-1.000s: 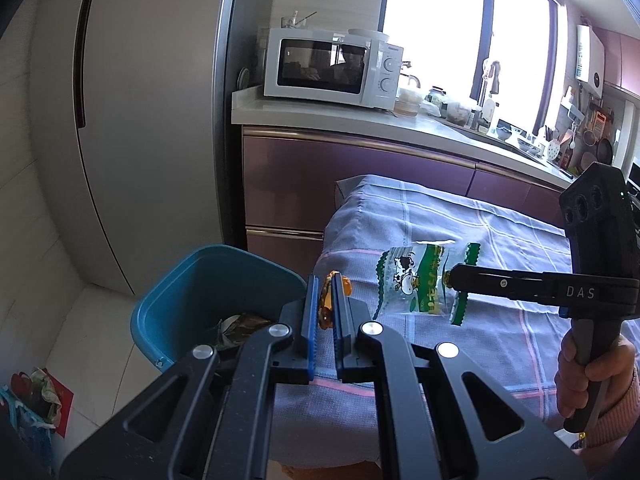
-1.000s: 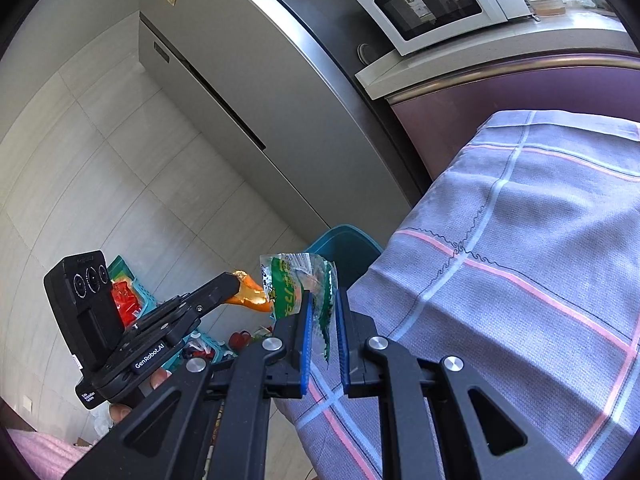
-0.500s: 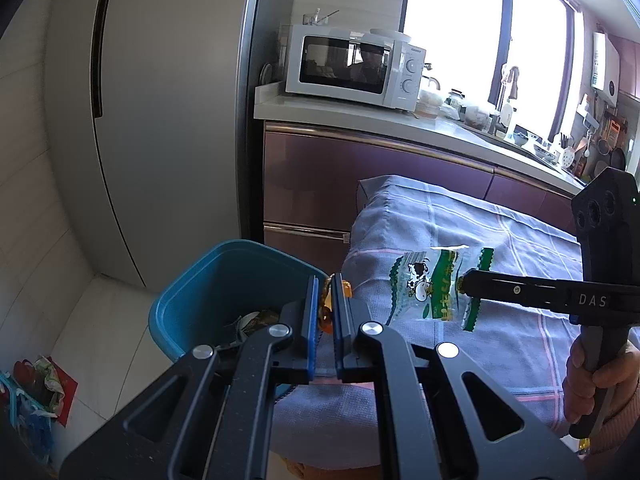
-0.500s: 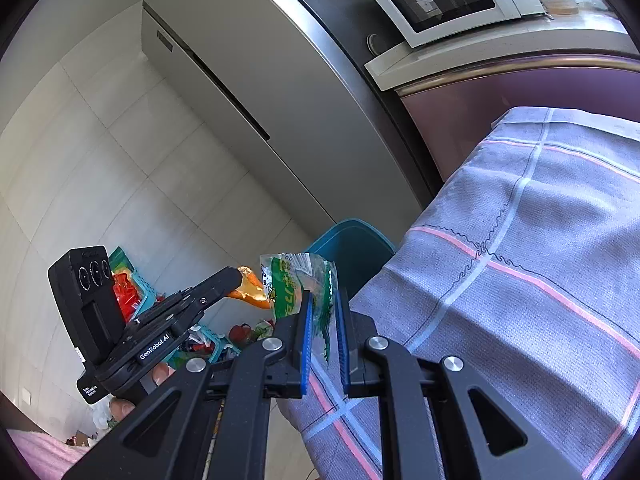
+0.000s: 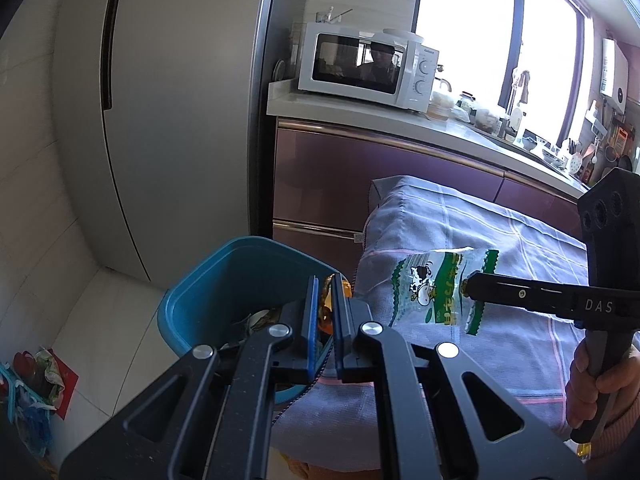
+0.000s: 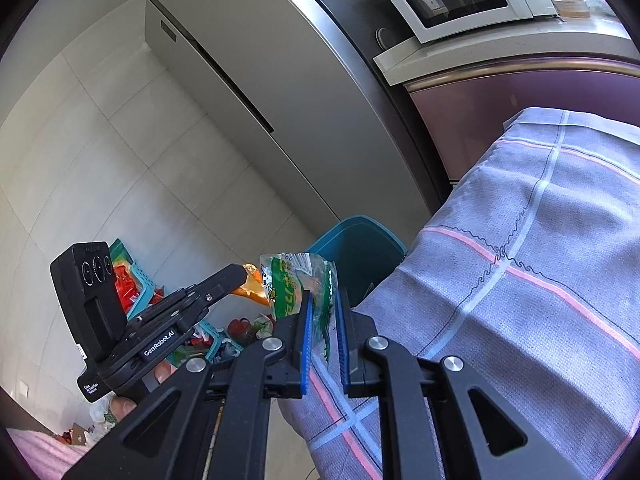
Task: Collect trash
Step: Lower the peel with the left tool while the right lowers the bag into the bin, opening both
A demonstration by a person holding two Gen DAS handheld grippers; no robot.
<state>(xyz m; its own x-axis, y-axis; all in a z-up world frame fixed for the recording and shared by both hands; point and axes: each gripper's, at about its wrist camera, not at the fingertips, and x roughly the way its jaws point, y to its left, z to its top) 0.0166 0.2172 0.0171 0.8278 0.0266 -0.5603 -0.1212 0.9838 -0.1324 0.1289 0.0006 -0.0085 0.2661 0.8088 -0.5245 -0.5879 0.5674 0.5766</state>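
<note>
Left gripper (image 5: pixel 325 306) pinched an orange wrapper (image 5: pixel 326 312) above the bin (image 5: pixel 192 300), while the right gripper (image 6: pixel 322 326) clamped a green-white bag (image 6: pixel 296 284) beside the bin.

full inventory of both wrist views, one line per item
orange wrapper: 1, orange, pinched in the left gripper, near the bin
green-and-white wrapper: 1, clear with green print and a cow, held in the right gripper above the cloth
bin: 1, teal, on the floor beside the table, some trash inside
tablecloth: 1, lilac with pink and pale blue lines, draped over the table
fridge: 1, silver-grey, left of the counter
microwave: 1, white, on the counter
counter: 1, white top, purple fronts
floor clutter: several, red and teal, exact items unclear
left gripper: 1, black, blue pads
right gripper: 1, black, blue pads
</note>
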